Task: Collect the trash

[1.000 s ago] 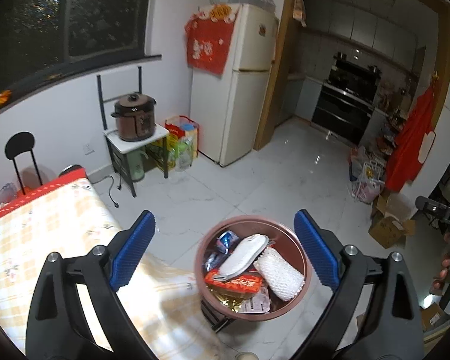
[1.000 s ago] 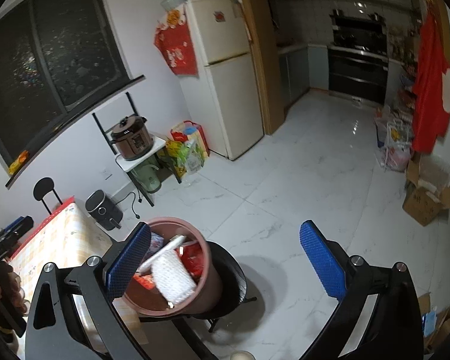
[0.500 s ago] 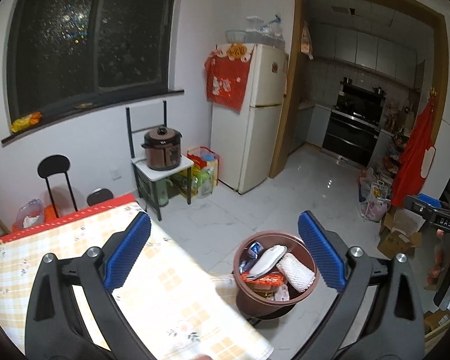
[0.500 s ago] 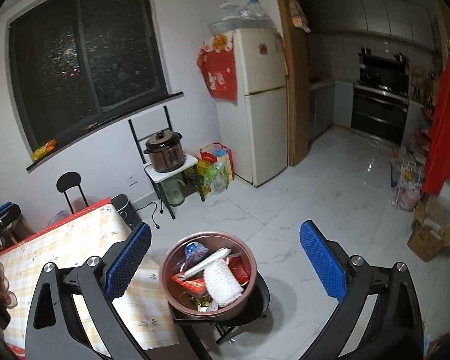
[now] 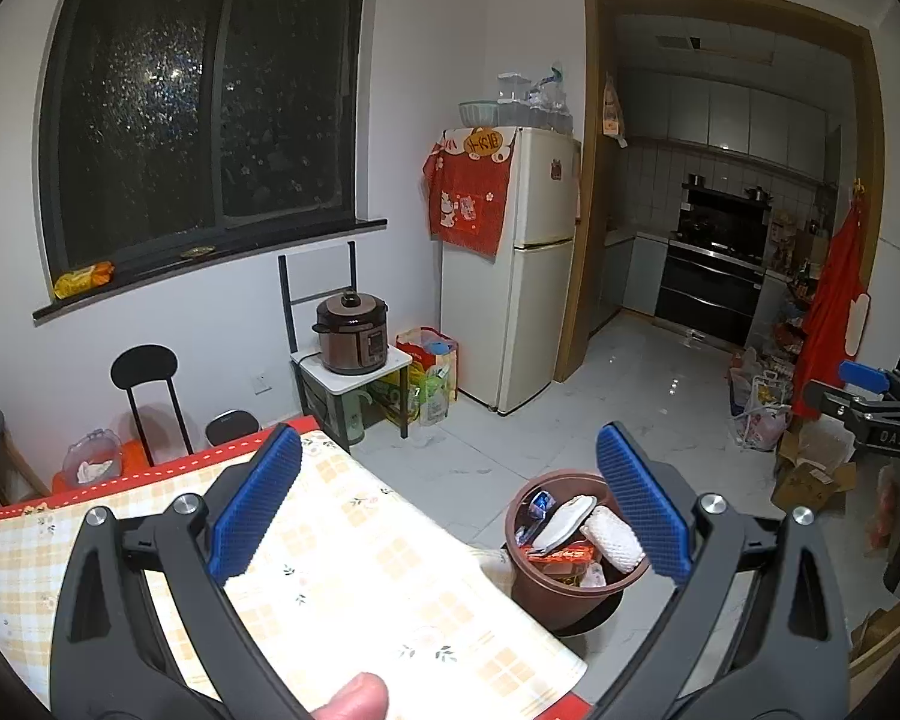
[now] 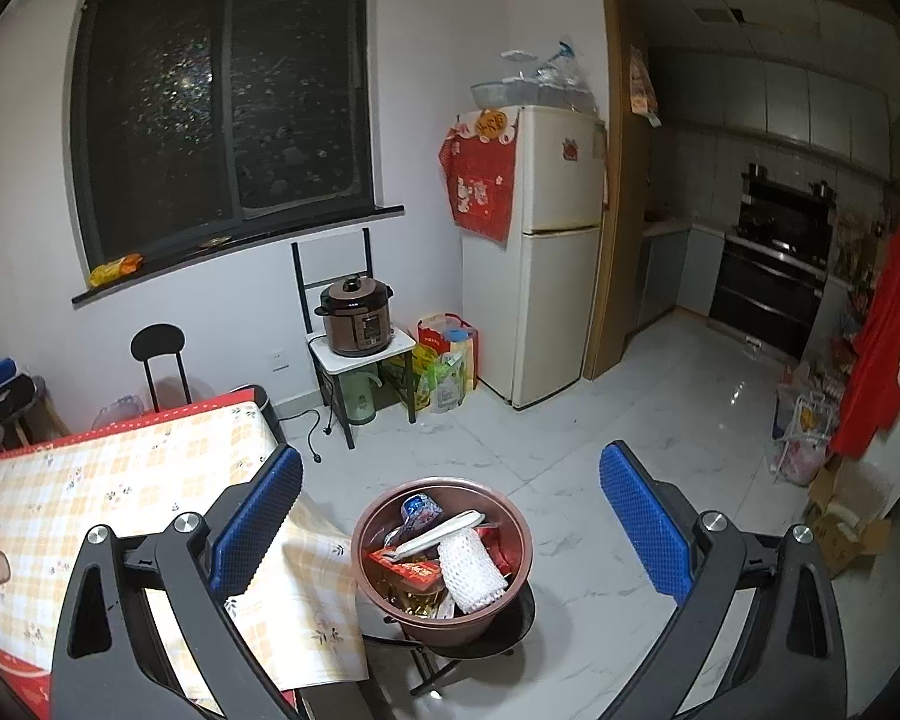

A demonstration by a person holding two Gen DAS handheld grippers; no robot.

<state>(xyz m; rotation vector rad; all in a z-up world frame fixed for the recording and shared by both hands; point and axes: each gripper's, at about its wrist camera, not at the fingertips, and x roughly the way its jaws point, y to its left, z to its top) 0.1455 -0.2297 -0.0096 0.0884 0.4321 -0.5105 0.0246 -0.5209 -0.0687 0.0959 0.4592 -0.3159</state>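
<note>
A brown trash bin point(image 5: 570, 591) point(image 6: 366, 543) stands on a black stool beside the table's corner. It holds wrappers, a white foam net point(image 6: 471, 567), a white tray piece point(image 5: 564, 519) and a blue wrapper. My left gripper point(image 5: 444, 507) is open and empty, high over the table's edge. My right gripper point(image 6: 450, 516) is open and empty too, raised above the bin. Each gripper shows at the edge of the other's view.
A table with a yellow checked cloth point(image 5: 354, 588) point(image 6: 120, 486) fills the lower left. A thumb point(image 5: 354, 697) shows at the bottom. Behind stand a rice cooker point(image 5: 351, 333) on a small stand, a fridge point(image 5: 513, 276), bags, and a kitchen doorway with cardboard boxes point(image 5: 810, 474).
Both grippers have risen and drawn back from the bin, which now looks smaller and lower. More of the table and the room has come into view.
</note>
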